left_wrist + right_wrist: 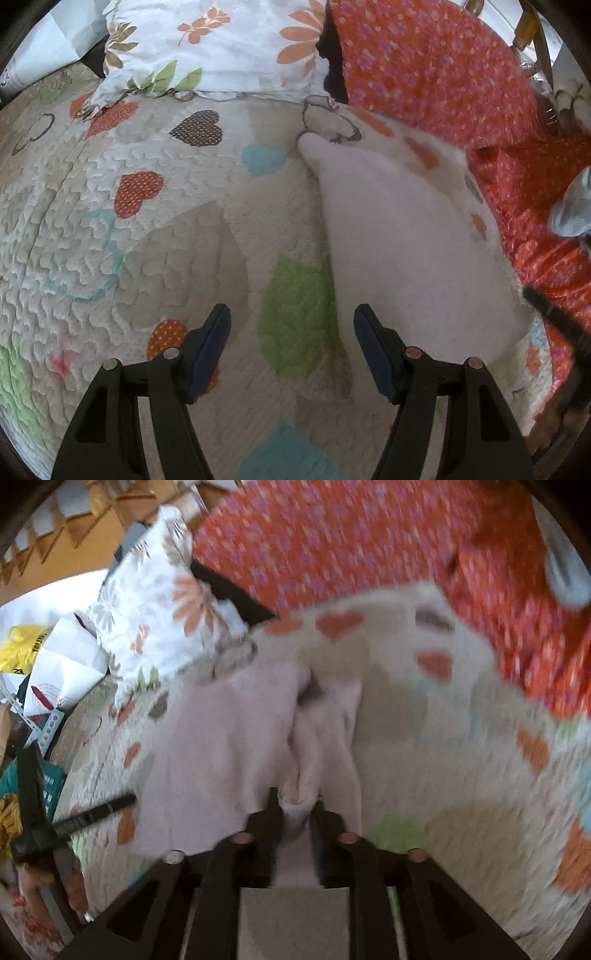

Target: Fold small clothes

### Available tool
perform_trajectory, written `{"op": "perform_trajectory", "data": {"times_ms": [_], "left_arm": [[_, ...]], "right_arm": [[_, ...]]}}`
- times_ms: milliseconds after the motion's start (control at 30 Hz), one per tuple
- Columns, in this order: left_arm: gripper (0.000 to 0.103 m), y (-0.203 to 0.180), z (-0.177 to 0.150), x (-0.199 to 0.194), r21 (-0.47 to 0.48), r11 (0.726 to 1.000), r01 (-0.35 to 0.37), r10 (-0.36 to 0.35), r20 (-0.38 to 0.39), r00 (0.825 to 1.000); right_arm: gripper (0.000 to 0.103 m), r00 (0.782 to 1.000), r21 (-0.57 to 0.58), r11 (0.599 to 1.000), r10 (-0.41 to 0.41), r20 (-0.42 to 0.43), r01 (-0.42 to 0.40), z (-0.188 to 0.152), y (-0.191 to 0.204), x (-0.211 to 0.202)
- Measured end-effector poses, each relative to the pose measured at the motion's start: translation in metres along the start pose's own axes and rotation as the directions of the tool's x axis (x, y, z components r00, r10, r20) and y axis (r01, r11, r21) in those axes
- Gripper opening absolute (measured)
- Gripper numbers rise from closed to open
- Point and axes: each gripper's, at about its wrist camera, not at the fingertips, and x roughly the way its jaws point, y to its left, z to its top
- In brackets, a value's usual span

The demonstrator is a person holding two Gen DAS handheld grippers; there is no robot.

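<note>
Your left gripper [291, 328] hangs wide apart over the heart-print quilt [155, 236], nothing between its fingers. Just to its right lies the pale pink garment [406, 258], spread on the quilt and reaching toward the orange floral fabric [443, 74]. Your right gripper [295, 808] is pinching a bunched fold of that same pink cloth [221, 738], fingers pressed in on either side. The right wrist view is blurred. A floral pillow [207, 40] sits at the head of the quilt. On the yellow bag [22, 646] at the far left there's dark lettering, too smeared for you to read. A grey item [572, 206] rests on the orange fabric.
</note>
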Motion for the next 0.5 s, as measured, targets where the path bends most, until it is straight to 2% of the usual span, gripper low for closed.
{"op": "perform_trajectory", "data": {"times_ms": [67, 167, 233, 300, 333, 367, 400, 500], "left_arm": [[0.068, 0.0, 0.003, 0.002, -0.012, 1.0, 0.01, -0.011, -0.01, 1.0], [0.068, 0.0, 0.008, 0.005, -0.032, 0.999, 0.028, -0.028, -0.013, 1.0], [0.068, 0.002, 0.01, 0.006, -0.038, 0.999, 0.029, -0.03, -0.014, 0.999], [0.068, 0.004, 0.013, 0.011, -0.051, 0.998, 0.026, -0.027, -0.018, 0.999], [0.068, 0.005, 0.014, 0.013, -0.057, 0.998, 0.028, -0.029, -0.023, 0.999], [0.068, 0.006, 0.015, 0.016, -0.065, 0.997, 0.03, -0.032, -0.028, 0.999], [0.068, 0.007, 0.016, 0.019, -0.078, 0.996, 0.035, -0.037, -0.033, 0.999], [0.068, 0.008, 0.018, 0.023, -0.101, 0.993, 0.059, -0.063, -0.037, 0.997]], "right_arm": [[0.053, 0.999, 0.0, 1.0, -0.011, 0.031, 0.011, 0.017, 0.0, 0.001], [0.053, 1.0, 0.004, 1.0, 0.024, -0.009, -0.024, 0.041, -0.003, 0.036], [0.053, 0.997, 0.024, 0.999, 0.05, -0.052, -0.048, 0.046, -0.006, 0.061], [0.052, 0.988, 0.082, 0.991, 0.112, -0.105, -0.104, 0.044, -0.011, 0.091], [0.044, 0.982, 0.113, 0.985, 0.142, -0.124, -0.128, 0.043, -0.013, 0.102], [0.017, 0.975, 0.154, 0.975, 0.18, -0.132, -0.159, 0.041, -0.016, 0.113], [0.011, 0.969, 0.187, 0.966, 0.207, -0.135, -0.181, 0.041, -0.017, 0.117], [0.008, 0.971, 0.21, 0.956, 0.225, -0.084, -0.204, 0.048, -0.019, 0.1]]}}
